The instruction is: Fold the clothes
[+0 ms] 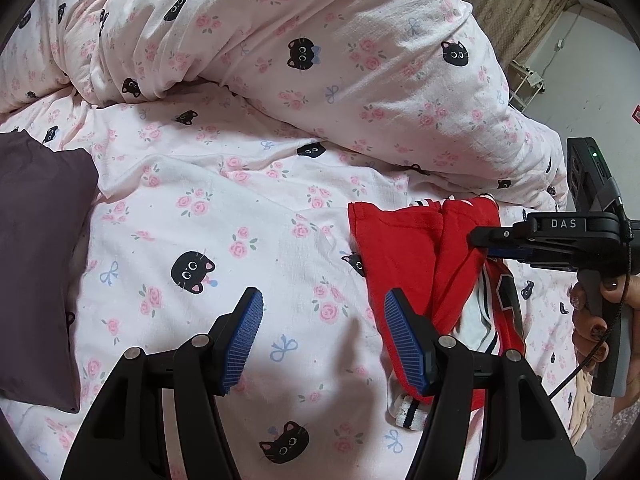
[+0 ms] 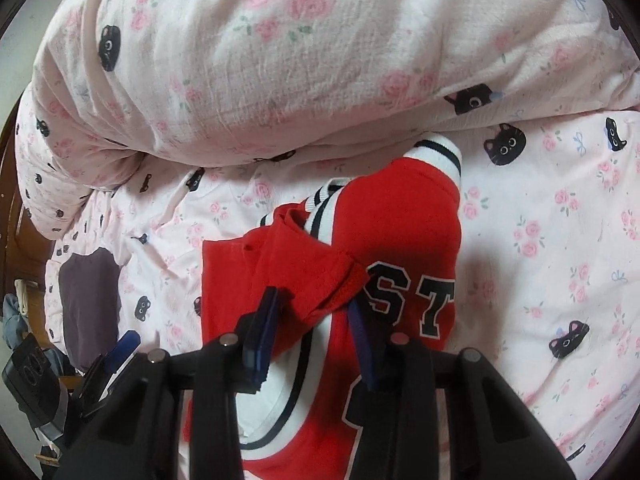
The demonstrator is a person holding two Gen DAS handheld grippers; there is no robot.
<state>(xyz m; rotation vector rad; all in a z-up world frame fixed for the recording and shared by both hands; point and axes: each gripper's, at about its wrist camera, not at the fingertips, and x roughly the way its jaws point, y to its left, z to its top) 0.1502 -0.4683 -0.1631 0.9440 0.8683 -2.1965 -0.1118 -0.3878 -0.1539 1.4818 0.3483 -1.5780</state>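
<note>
A red jersey (image 2: 400, 232) with white and navy striped trim and black letters lies partly folded on the bed. It also shows in the left wrist view (image 1: 400, 248) at the right. My right gripper (image 2: 314, 302) has a red fold of the jersey between its blue pads, with the jaws partly apart. In the left wrist view the right gripper (image 1: 492, 246) looks closed over the red cloth. My left gripper (image 1: 322, 300) is open and empty above the bedsheet, just left of the jersey.
A pink sheet (image 1: 224, 216) with cats and roses covers the bed. A bunched duvet (image 1: 320, 48) in the same print lies behind. A dark purple pillow (image 1: 36, 264) lies at the left. A curtain and wall are at the far right.
</note>
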